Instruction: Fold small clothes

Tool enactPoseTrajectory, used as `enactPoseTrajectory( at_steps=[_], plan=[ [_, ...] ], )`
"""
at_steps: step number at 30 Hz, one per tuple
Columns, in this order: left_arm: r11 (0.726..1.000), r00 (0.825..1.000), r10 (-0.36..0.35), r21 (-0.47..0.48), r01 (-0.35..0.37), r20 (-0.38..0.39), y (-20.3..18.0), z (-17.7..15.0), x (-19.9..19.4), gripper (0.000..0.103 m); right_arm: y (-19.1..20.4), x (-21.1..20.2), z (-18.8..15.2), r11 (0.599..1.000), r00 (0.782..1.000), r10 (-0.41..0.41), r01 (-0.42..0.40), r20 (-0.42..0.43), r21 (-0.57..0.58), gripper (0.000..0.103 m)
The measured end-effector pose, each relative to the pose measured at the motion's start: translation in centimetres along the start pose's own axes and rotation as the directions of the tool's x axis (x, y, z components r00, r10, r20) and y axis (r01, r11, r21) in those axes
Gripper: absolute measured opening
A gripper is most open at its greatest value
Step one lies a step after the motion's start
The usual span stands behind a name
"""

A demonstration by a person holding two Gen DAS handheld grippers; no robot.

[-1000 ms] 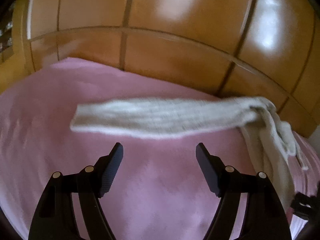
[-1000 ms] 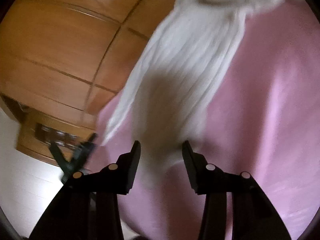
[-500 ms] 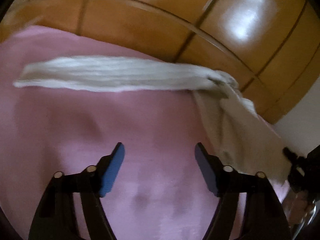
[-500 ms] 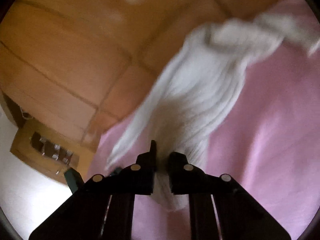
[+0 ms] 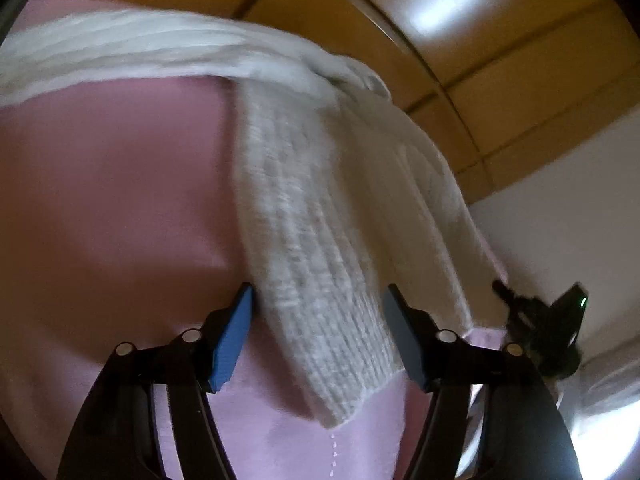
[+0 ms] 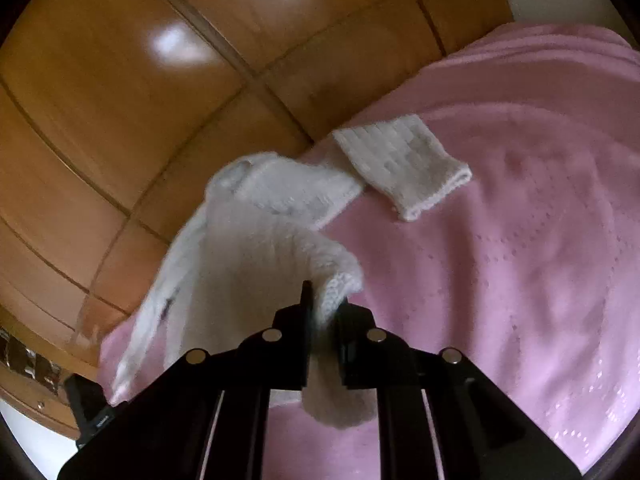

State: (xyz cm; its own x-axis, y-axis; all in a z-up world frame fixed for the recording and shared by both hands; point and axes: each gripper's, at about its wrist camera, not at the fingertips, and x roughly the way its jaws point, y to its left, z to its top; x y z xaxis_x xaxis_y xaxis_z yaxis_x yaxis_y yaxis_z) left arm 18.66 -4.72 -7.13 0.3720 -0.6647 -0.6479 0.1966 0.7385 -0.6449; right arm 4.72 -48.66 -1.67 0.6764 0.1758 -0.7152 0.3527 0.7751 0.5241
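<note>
Ribbed knit sock (image 5: pixel 320 264), glossy wooden panels (image 6: pixel 120 120), soft pink blanket (image 6: pixel 520 260)

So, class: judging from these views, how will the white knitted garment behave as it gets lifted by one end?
Probably floppy: the white knitted garment sags from the right gripper. Likely light. Its ribbed knit may grip the pink blanket.

A pink blanket (image 6: pixel 520 260) with a dotted woven pattern is covering the bed. A white ribbed knit garment (image 5: pixel 312 220) is lying on it near the wooden headboard (image 6: pixel 120 100), one cuffed end (image 6: pixel 404 164) resting flat.
</note>
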Motion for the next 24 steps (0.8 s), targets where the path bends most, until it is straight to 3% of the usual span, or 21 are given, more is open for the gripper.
enactPoseTrajectory(
  at_steps=[1,2,7,11,14,18,24],
  plan=[
    [1.0,1.0,0.02,0.016,-0.02,-0.012,-0.4,-0.1,0.4,0.01,0.0,0.1,0.0,1.0,1.0,-0.004,0.004,-0.009,-0.014,0.009],
    [0.998,0.998,0.054,0.036,-0.053,-0.03,-0.5,-0.2,0.9,0.005,0.1,-0.1,0.1,1.0,1.0,-0.002,0.002,-0.013,-0.025,0.009],
    [0.996,0.994,0.072,0.053,-0.077,0.082,-0.4,1.0,-2.9,0.004,2.6,-2.7,0.8,0.994,0.998,0.065,-0.063,0.014,-0.092,0.009],
    [0.991,0.981,0.078,0.097,-0.097,0.18,-0.1,2.2,-9.4,0.004,5.9,-5.7,0.8,0.979,0.991,0.128,-0.121,0.036,-0.165,0.006],
    [0.988,0.972,0.094,0.097,-0.118,0.216,0.9,1.6,-13.2,0.004,8.1,-7.9,-1.1,0.96,0.988,0.153,-0.145,0.016,-0.238,0.006],
    [0.989,0.97,0.111,0.072,-0.129,0.217,2.5,-1.9,-17.0,0.004,8.6,-8.5,-5.6,0.949,0.99,0.128,-0.141,-0.064,-0.282,0.006],
    [0.985,0.975,0.173,-0.019,-0.172,0.143,5.6,-9.8,-18.8,0.004,4.8,-7.0,-13.8,0.967,0.969,0.028,-0.089,-0.244,-0.241,0.005]
  ],
)
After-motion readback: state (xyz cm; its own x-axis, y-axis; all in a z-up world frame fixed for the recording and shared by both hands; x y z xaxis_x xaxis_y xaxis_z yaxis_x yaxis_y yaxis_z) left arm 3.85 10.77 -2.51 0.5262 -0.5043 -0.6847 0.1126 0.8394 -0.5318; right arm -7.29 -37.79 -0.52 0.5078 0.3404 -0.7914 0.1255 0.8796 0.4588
